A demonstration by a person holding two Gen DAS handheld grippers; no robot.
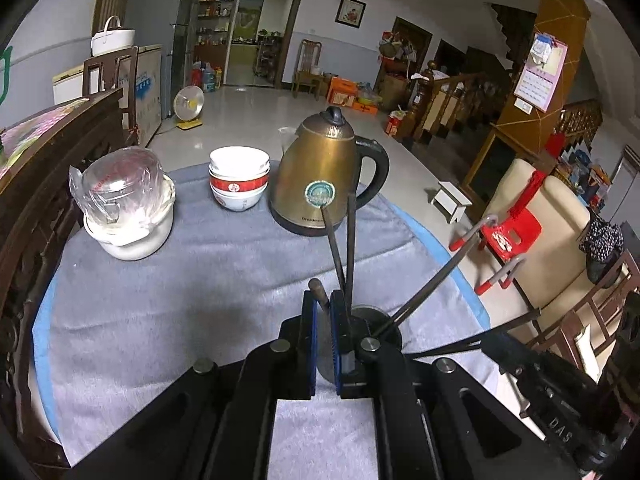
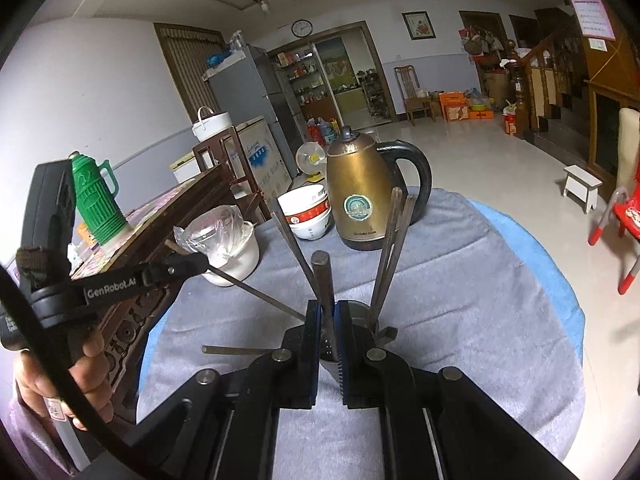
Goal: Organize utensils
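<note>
The left gripper point(image 1: 324, 320), black with blue pads, is pinched narrow on a thin dark chopstick point(image 1: 320, 292) with a rounded end, held upright just above the small dark metal holder cup point(image 1: 370, 314) near the front of the table. The right gripper point(image 2: 328, 320) is likewise closed tight on a dark stick-like utensil point(image 2: 322, 276); a perforated metal part shows between its pads lower down, so it may be a slotted spoon handle, though I cannot tell for sure.

Several more dark chopsticks point(image 2: 386, 256) already lean out of the cup, fanned left and right. Farther back on the grey towel-covered table point(image 1: 200, 300) stand a brass-coloured electric kettle point(image 1: 320, 176) with a black handle, a stack of white bowls point(image 1: 239, 180) with a red band, and, at the far left, a white pot point(image 1: 128, 232) topped by a glass lid in plastic wrap.

The chopsticks look stiff, light and smooth, so they could twist or slip between flat pads; a grip near the middle, rather than at the tip, seems safest. The cup looks light and may tip if nudged.
</note>
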